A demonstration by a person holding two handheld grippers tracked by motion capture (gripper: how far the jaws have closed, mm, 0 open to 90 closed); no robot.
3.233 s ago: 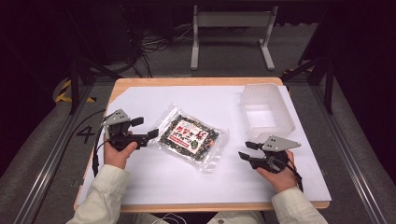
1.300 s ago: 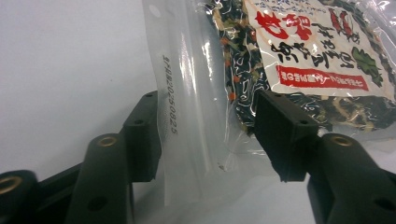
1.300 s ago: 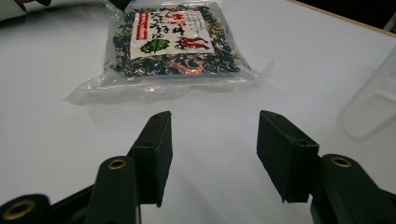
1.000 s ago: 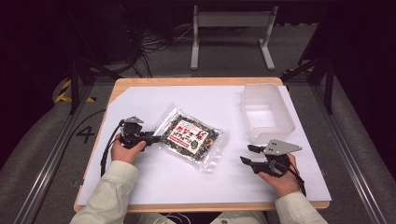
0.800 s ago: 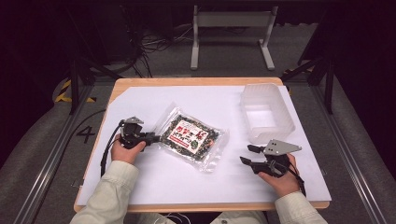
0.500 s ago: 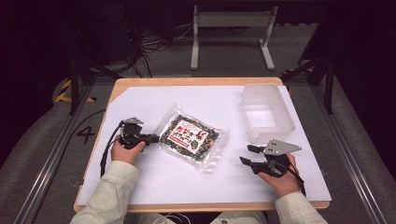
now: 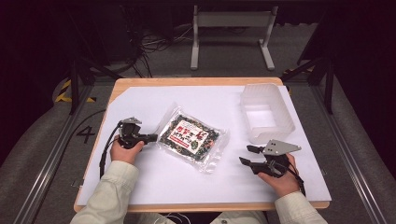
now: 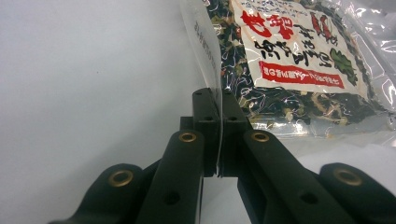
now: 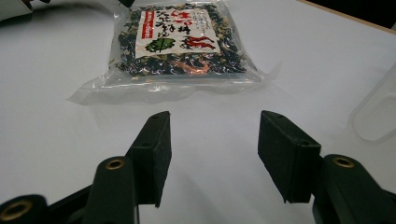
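Desk (image 7: 140, 196): wooden top, covered by a white sheet (image 7: 196, 182).

Left tongs (image 7: 150, 137): at the sheet's left side, pointing right toward the packet. Left hand (image 7: 122, 148) wraps the body from behind, forearm in a pale sleeve coming up from the bottom edge. In the left gripper view the 2 jaws are pressed together on the clear sealed edge of the seaweed packet (image 8: 299, 60); the film stands up between them.

Seaweed packet (image 7: 192, 137): clear plastic bag of dark dried flakes with a white and red label, lying near the sheet's middle, tilted, its left edge at the left tongs.

Right tongs (image 7: 247, 155): at the lower right of the sheet, pointing left, well apart from the packet. Jaws spread wide, nothing between them; in the right gripper view they frame bare sheet with the packet farther off. Right hand (image 7: 280, 175) grips the body from below, grey plate on top.

Clear plastic tub (image 7: 266, 116): upper right of the sheet, open side up, just beyond the right tongs.
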